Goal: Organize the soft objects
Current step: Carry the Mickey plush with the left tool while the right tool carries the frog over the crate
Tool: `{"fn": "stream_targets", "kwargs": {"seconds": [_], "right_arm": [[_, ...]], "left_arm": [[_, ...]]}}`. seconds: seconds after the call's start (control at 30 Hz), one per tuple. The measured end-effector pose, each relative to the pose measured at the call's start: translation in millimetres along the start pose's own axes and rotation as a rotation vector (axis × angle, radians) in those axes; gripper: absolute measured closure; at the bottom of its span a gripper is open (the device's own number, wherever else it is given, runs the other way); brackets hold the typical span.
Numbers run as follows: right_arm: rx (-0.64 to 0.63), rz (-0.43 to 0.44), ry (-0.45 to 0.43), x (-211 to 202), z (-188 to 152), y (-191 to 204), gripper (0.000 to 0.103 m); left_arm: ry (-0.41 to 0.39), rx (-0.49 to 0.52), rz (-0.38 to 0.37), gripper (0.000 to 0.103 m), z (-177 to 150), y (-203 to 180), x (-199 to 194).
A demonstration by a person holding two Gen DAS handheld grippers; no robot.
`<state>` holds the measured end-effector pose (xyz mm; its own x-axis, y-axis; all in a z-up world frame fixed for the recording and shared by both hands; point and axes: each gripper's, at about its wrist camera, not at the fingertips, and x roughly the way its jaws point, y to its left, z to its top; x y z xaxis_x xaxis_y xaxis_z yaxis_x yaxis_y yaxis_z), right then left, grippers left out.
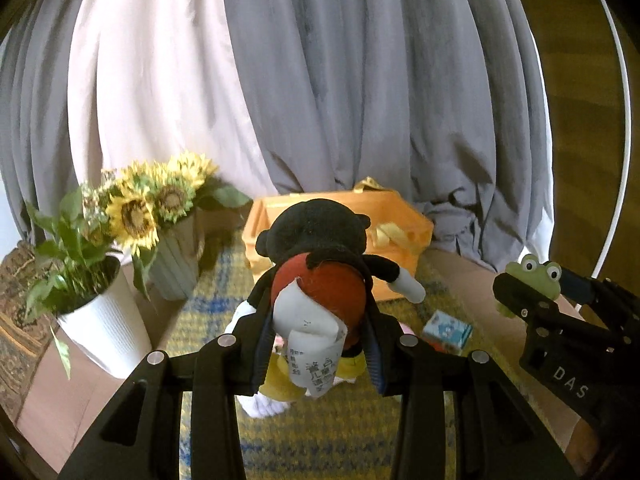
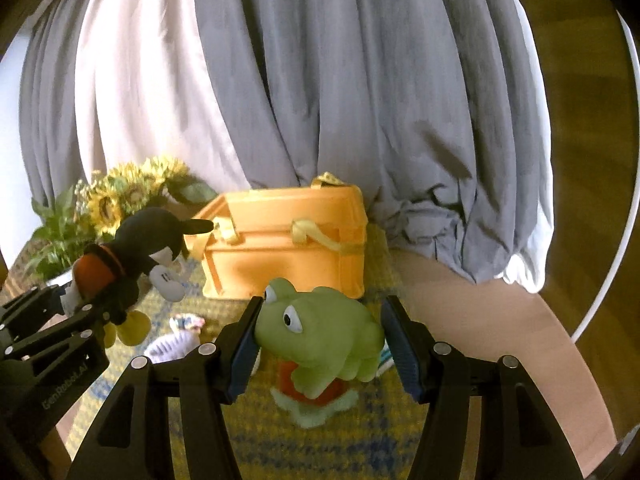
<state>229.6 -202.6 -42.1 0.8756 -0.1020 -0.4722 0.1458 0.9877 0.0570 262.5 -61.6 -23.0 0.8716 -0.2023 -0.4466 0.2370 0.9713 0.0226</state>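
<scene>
A mouse plush (image 1: 316,232) with a black head, red shorts, a white tag and yellow shoes hangs above the mat, my left gripper (image 1: 318,300) shut on its red middle. My right gripper (image 2: 322,308) is shut on a green frog toy (image 2: 320,332); both pads press its sides, and its red-and-green lower part dangles below. An orange box (image 2: 280,248) with yellow ribbon handles stands open behind both toys. In the left wrist view the right gripper (image 1: 520,292) with the frog (image 1: 534,272) shows at the right. In the right wrist view the left gripper (image 2: 100,292) with the mouse (image 2: 136,248) shows at the left.
A yellow and blue woven mat (image 1: 320,440) covers the table. Sunflowers in a grey vase (image 1: 176,264) and a plant in a white pot (image 1: 108,328) stand at the left. A small blue box (image 1: 446,330) and a knitted white item (image 2: 172,346) lie on the mat. Grey curtains hang behind.
</scene>
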Motion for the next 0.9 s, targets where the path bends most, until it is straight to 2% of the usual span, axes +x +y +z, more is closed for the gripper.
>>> {"fn": "stream_targets", "kwargs": {"seconds": [0.5,0.9], "right_arm": [[0.002,0.046,-0.132,18,43,8,0.043],[-0.011,0.072,-0.187,60,82,15,0.043]], "left_arm": [[-0.081,-0.005,-0.001,0.064,45,8,20],[-0.125,-0.002,0.011,0.065,80,21,63]]}}
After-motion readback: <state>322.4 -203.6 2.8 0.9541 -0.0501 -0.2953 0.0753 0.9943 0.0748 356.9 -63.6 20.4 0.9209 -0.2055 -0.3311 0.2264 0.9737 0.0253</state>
